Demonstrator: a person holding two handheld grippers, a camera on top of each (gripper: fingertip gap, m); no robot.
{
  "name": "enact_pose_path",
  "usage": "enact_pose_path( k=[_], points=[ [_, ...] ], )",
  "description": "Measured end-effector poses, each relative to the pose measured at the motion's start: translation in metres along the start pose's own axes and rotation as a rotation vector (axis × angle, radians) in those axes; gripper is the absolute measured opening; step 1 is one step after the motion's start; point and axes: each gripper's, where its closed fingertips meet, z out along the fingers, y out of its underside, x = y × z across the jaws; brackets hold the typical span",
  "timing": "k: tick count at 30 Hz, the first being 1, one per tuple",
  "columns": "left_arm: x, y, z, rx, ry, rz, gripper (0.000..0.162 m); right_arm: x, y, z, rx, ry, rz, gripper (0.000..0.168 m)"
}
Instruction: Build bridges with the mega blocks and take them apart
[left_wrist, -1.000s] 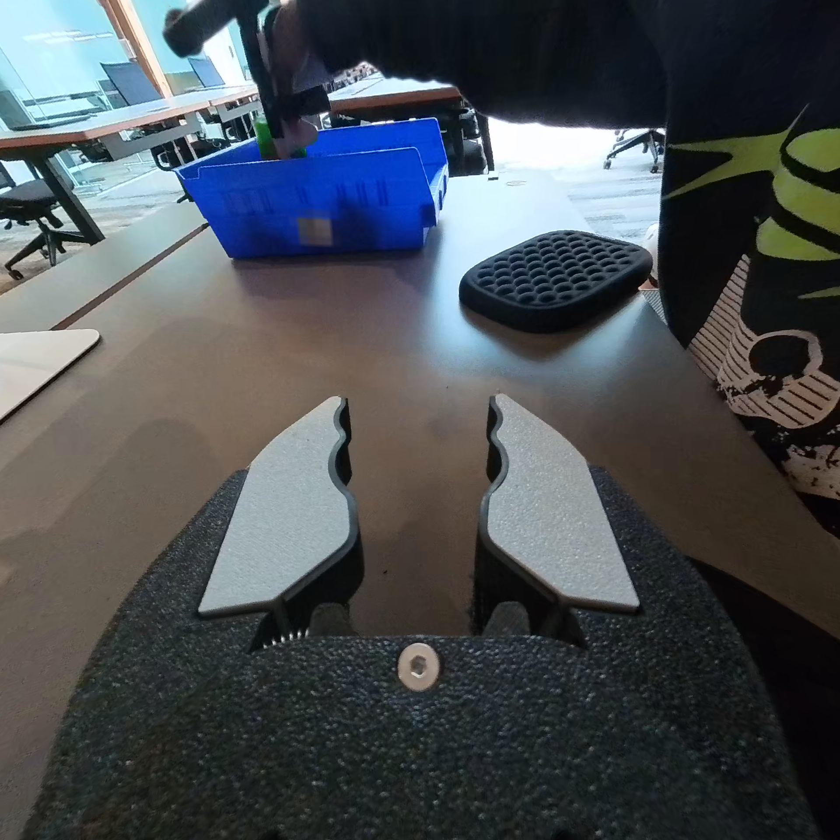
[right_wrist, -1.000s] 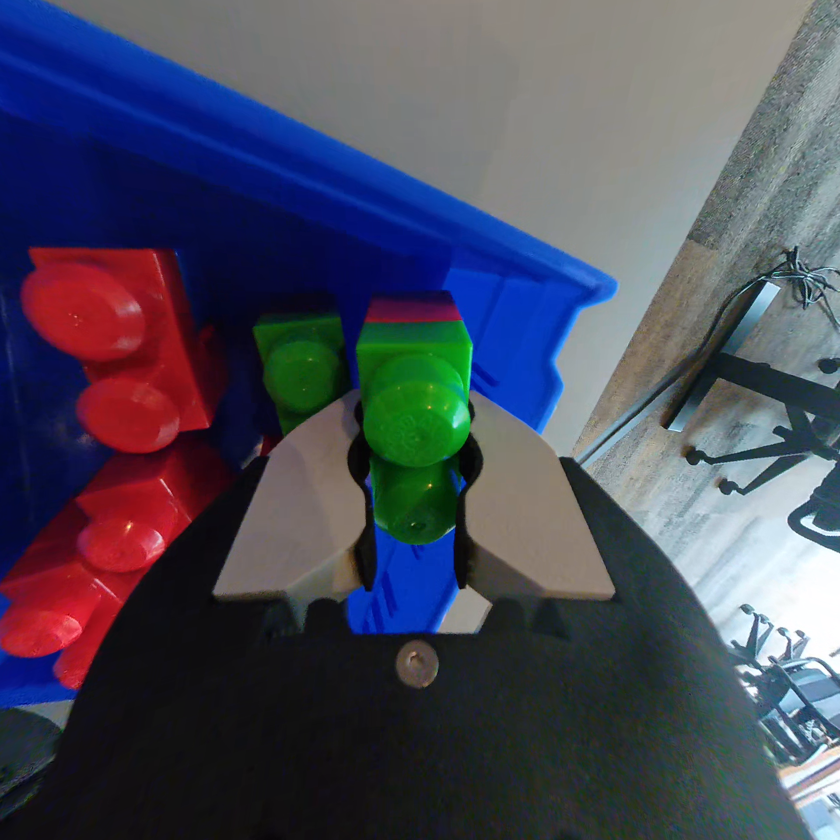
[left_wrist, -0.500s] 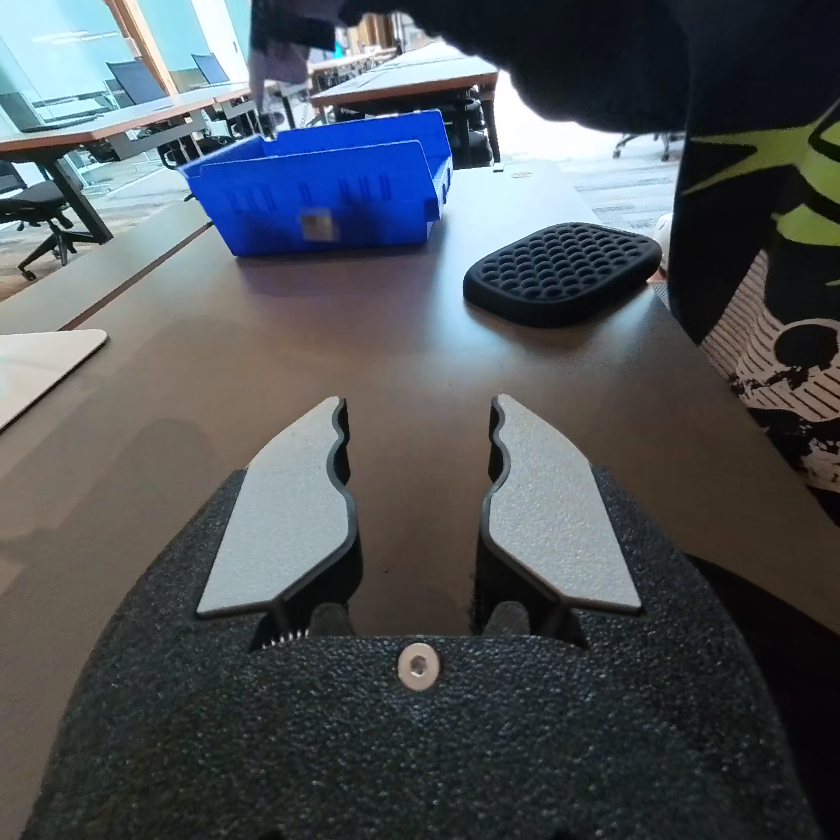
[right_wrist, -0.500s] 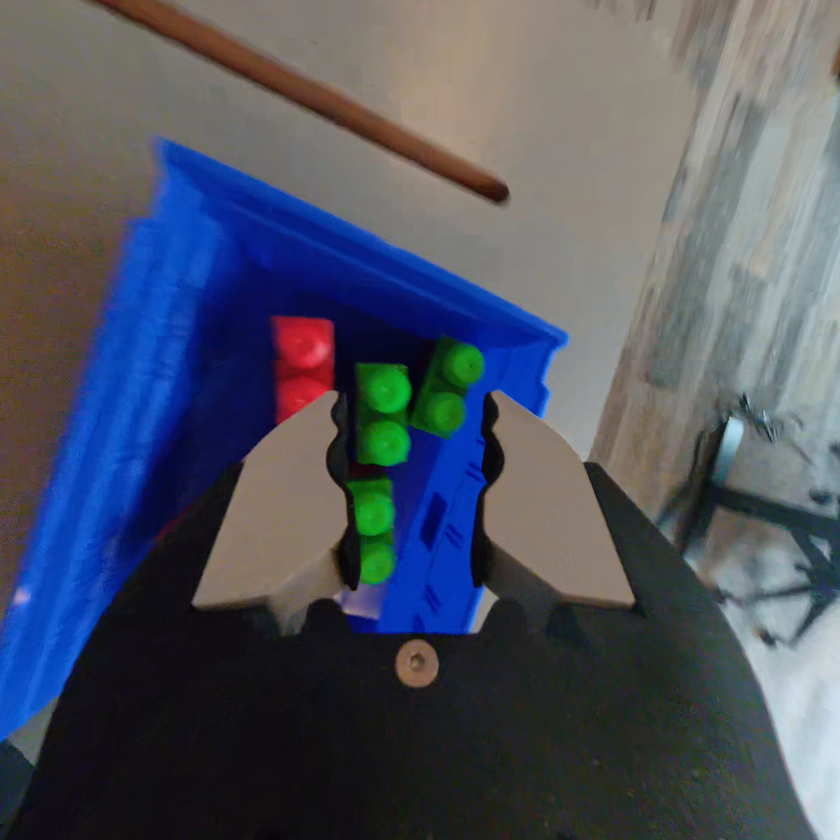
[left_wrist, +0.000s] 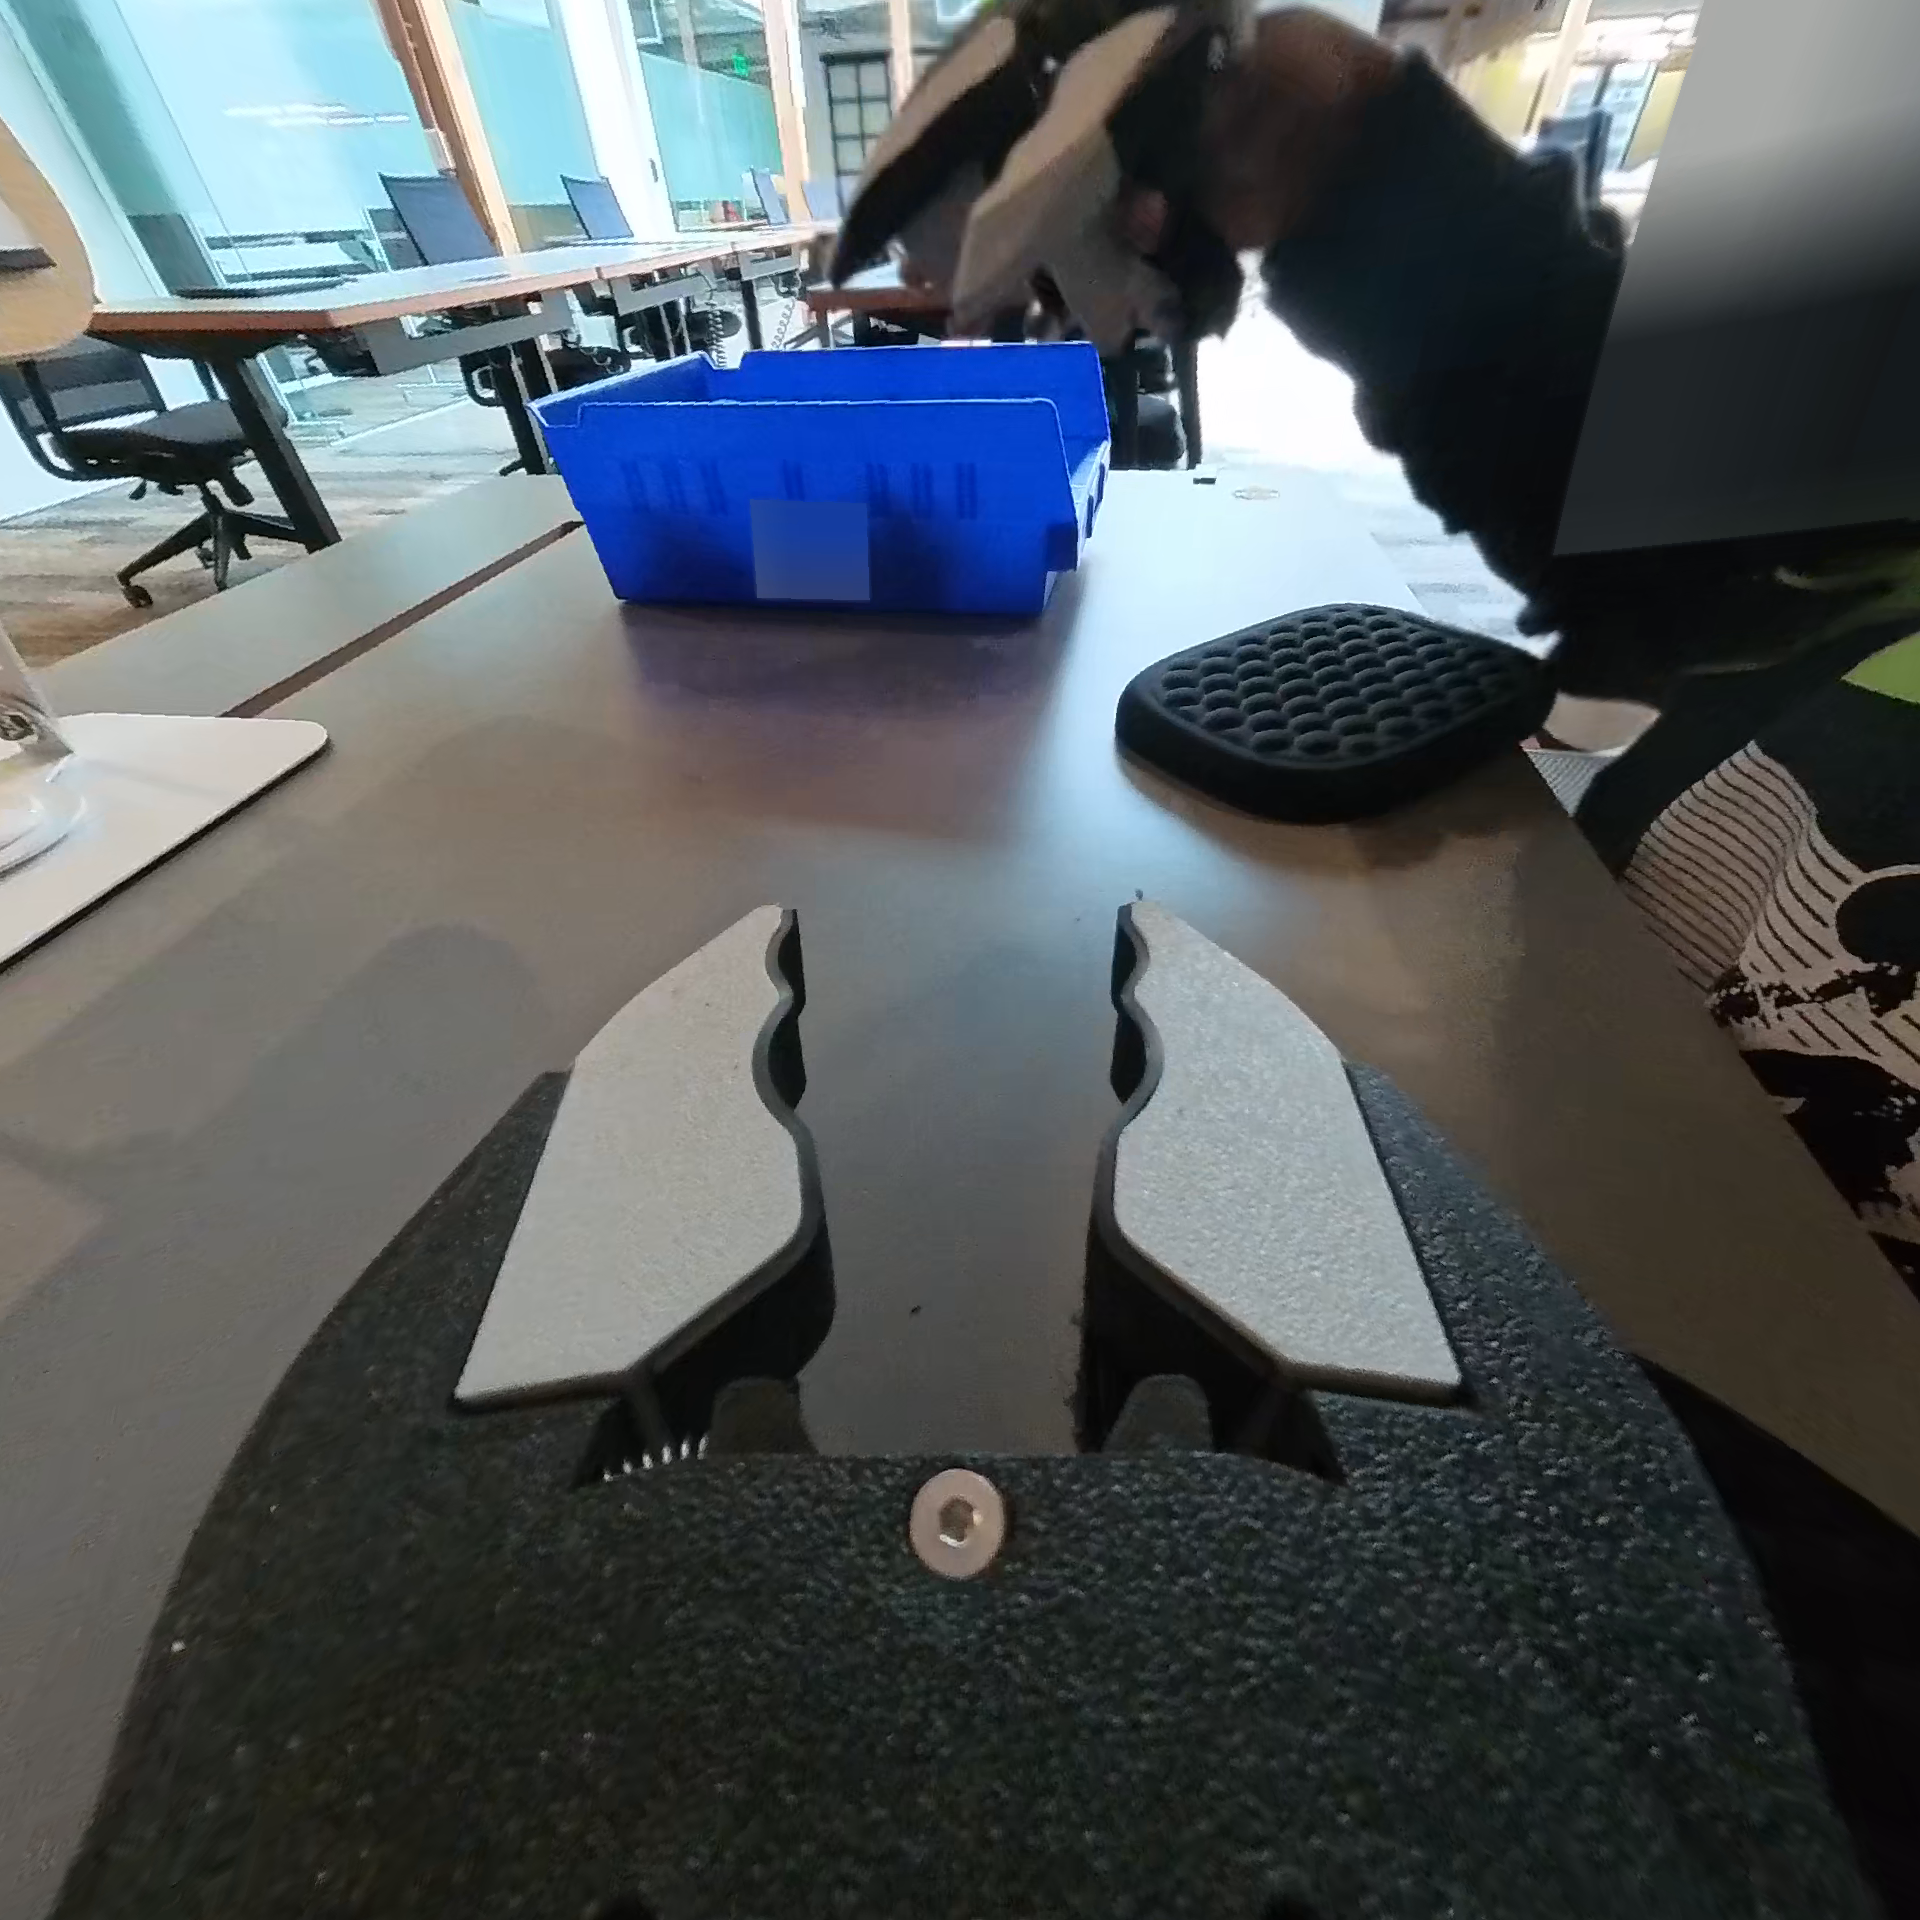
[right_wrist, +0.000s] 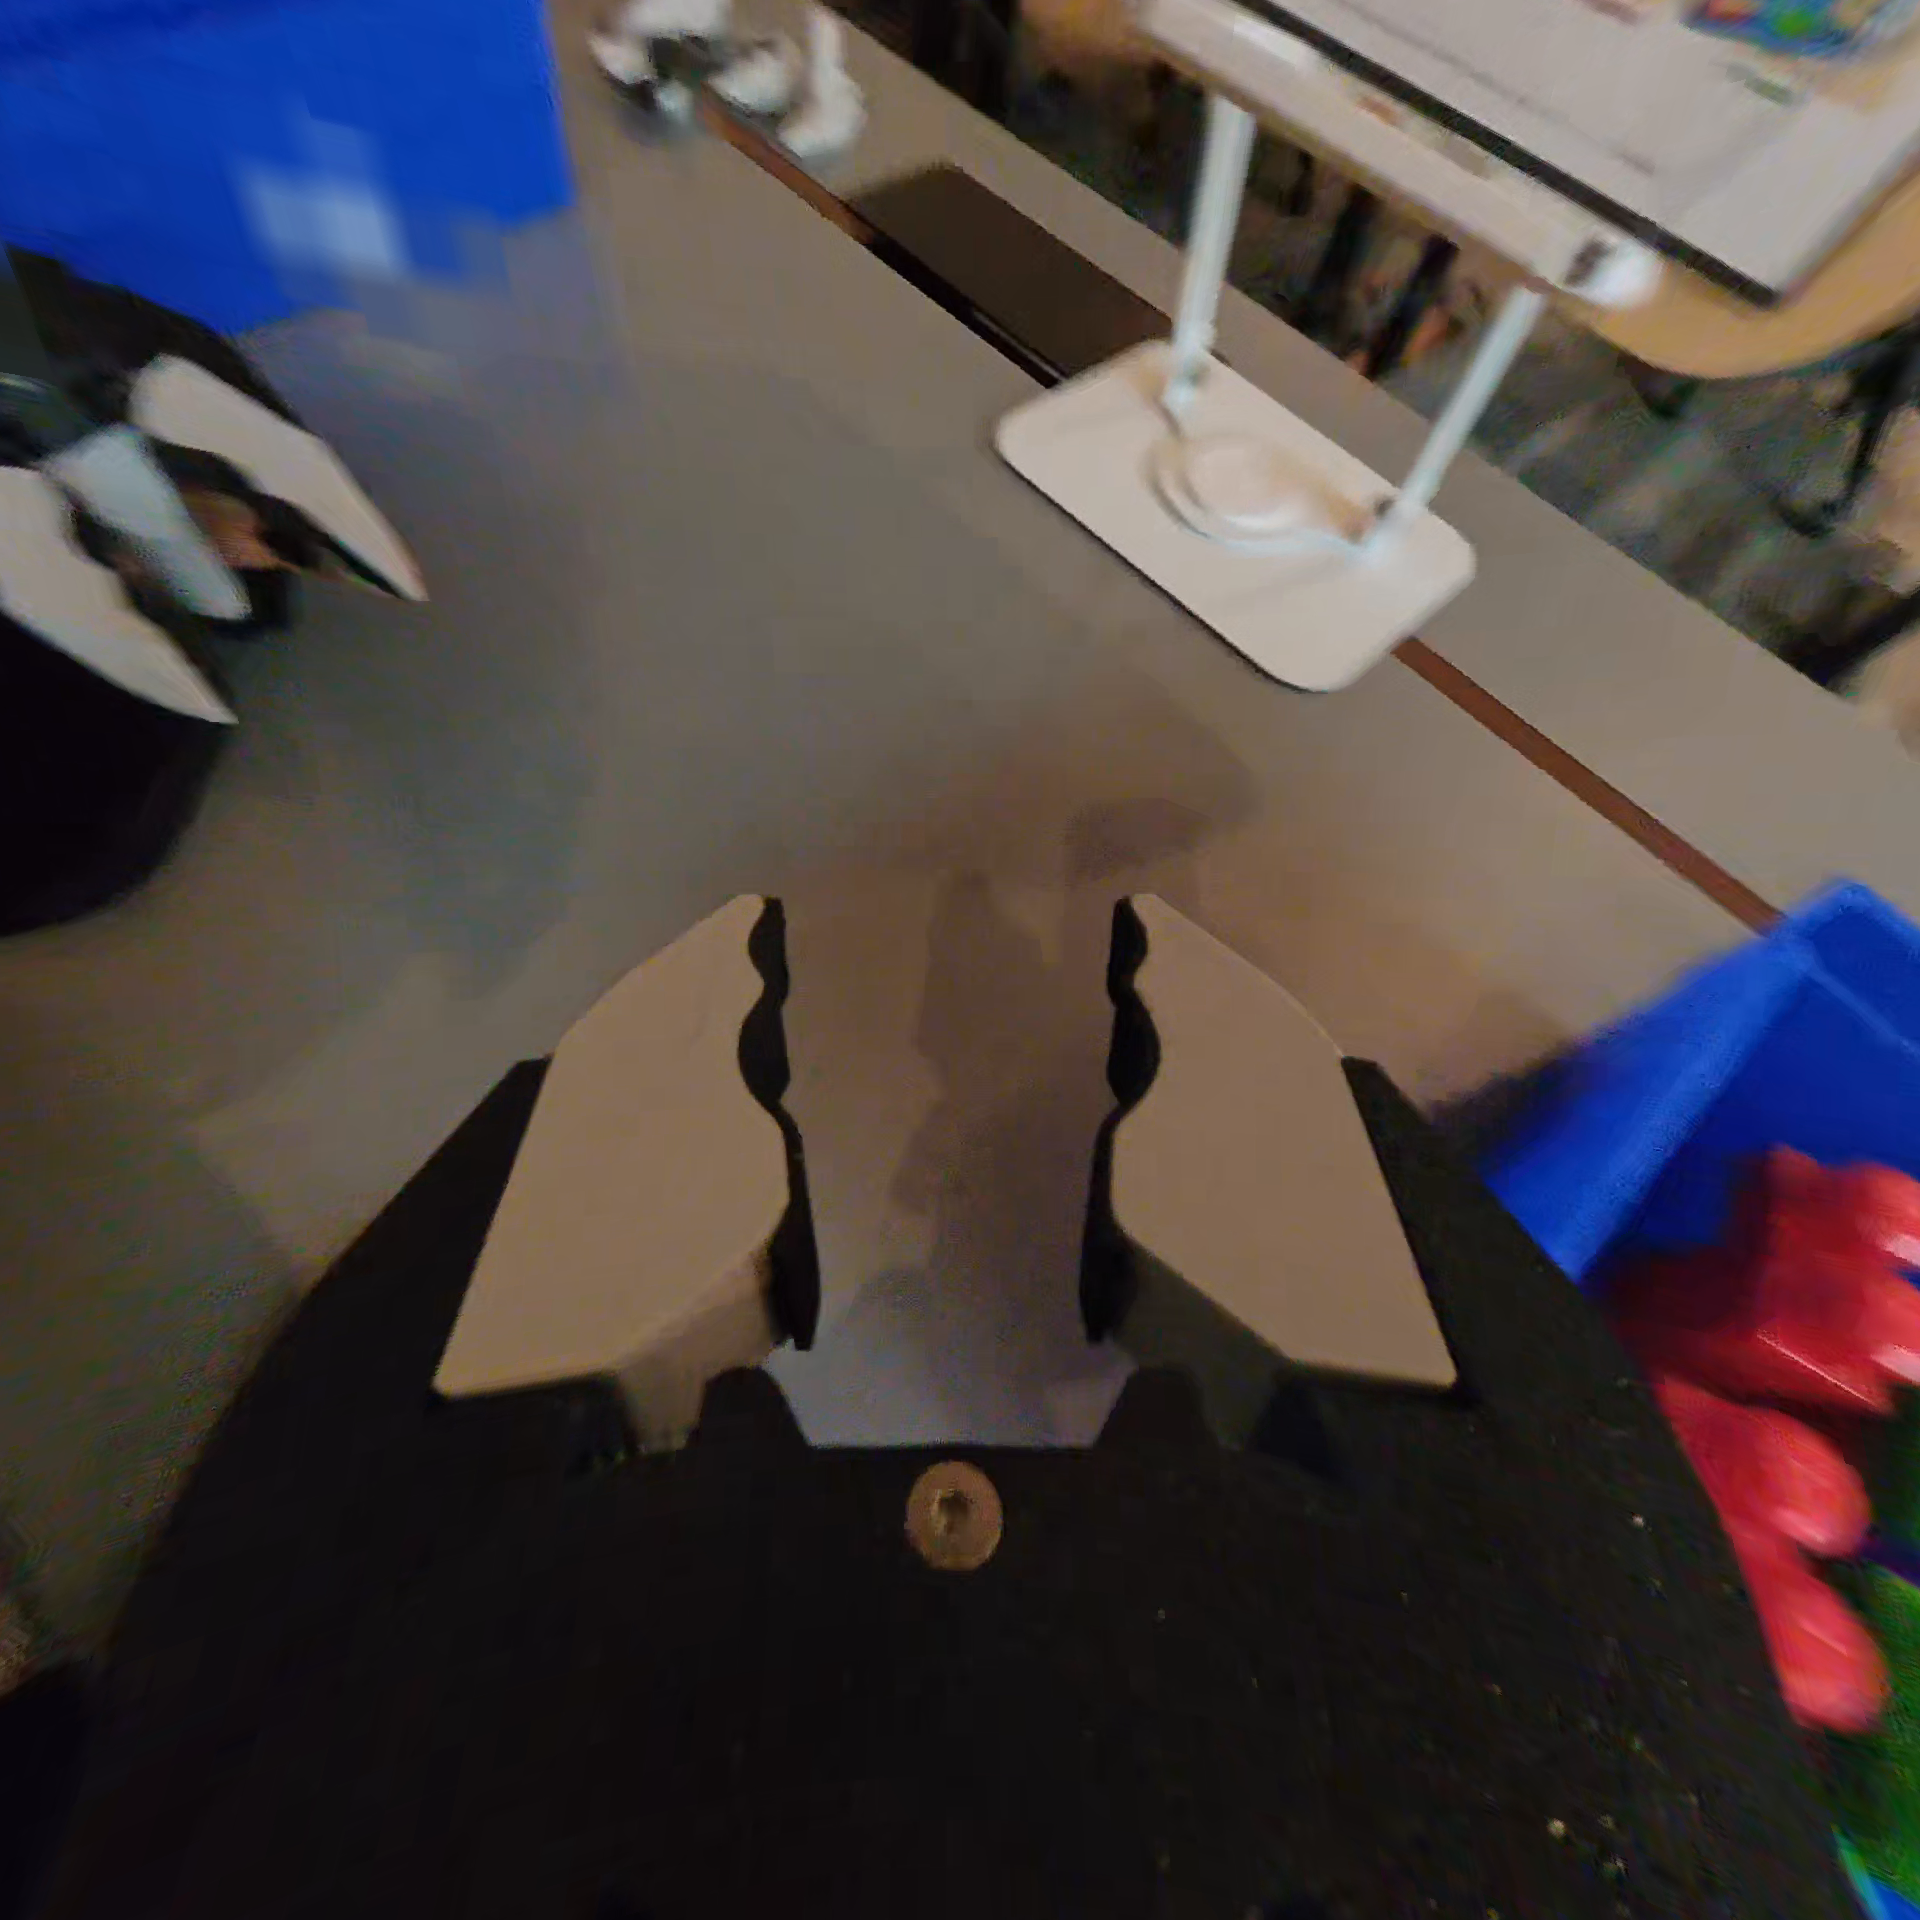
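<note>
Open office, brown tabletop (left_wrist: 499, 935). Blue bin (left_wrist: 831, 488) sits at the far end, black honeycomb pad (left_wrist: 1330, 707) to its right, white stand base (right_wrist: 1236, 520) at the left edge. Left tool (left_wrist: 956, 925) low over the tabletop, jaws wide, empty. Right tool (right_wrist: 945, 914) raised beside the bin, jaws wide, empty, view blurred. Red blocks (right_wrist: 1787, 1351) and a bit of green lie in the bin.

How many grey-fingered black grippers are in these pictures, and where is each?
2. The left gripper is low over the dark brown table, open; the right gripper is raised near the blue plastic bin, open too.
</note>
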Motion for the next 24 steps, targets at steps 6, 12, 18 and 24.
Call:
enact_pose_path(
  k=[6, 12, 18, 24],
  points=[
    [0.0, 0.001, 0.0, -0.004, -0.012, 0.009, 0.056, -0.04, 0.013, 0.049, 0.134, -0.025, 0.025, 0.057],
    [-0.002, -0.023, -0.011, 0.063, -0.052, 0.017, 0.056, -0.038, 0.034, 0.066, 0.098, -0.017, 0.029, 0.057],
    [-0.03, -0.104, -0.097, 0.07, -0.3, 0.08, 0.052, -0.041, 0.041, 0.069, 0.062, -0.019, -0.006, 0.059],
    [-0.109, -0.117, -0.242, -0.25, -0.577, 0.29, 0.045, -0.043, 0.042, 0.069, 0.063, -0.037, -0.006, 0.059]
  ],
)
